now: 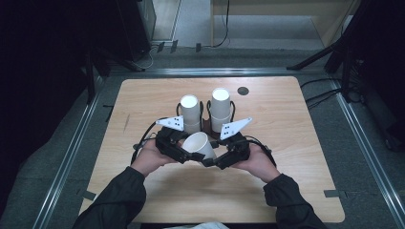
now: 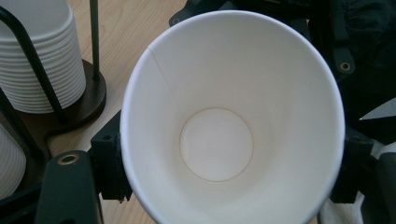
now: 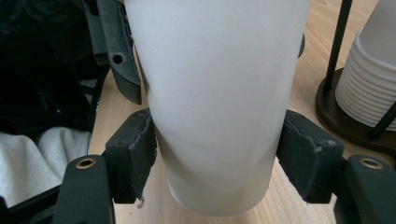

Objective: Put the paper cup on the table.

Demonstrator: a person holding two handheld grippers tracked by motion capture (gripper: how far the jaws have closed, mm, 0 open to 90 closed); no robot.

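Paper cup [image 1: 200, 145], empty, clamped by right gripper [image 1: 217, 160]; left gripper [image 1: 184, 152] pinches its rim.

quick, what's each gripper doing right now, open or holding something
left gripper: jaws beside the paper cup's rim; grip cannot be told.
right gripper: shut on the paper cup.

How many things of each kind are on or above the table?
Cup stacks: 2, left stack and right stack
Single paper cup: 1
Cup stand: 1
Grippers: 2, left gripper and right gripper
Total: 6
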